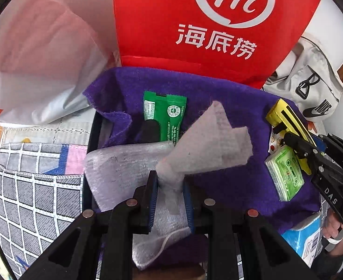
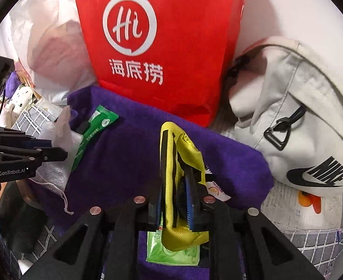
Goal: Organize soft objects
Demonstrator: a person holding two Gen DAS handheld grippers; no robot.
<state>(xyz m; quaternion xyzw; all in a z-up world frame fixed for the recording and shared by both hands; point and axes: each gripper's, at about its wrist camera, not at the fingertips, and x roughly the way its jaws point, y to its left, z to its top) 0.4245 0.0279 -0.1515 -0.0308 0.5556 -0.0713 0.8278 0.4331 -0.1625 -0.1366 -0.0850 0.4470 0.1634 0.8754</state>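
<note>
Left gripper (image 1: 170, 184) is closed on a white mesh bag (image 1: 125, 163), pinched at the bunched middle so both ends hang free, w/ one end sticking up over the purple towel (image 1: 218, 93). The towel seems to line a black bin, prob. as the collecting place. Right gripper (image 2: 173, 200) is clamped on a yellow pouch (image 2: 185, 154), held upright on its edge above the towel; a light green tissue pack (image 2: 171, 252) lies just under it. A dark green sachet (image 1: 169, 114) lies on the towel, near the red bag (image 1: 206, 23). A white Nike bag (image 2: 299, 116) sits beside the towel.
</note>
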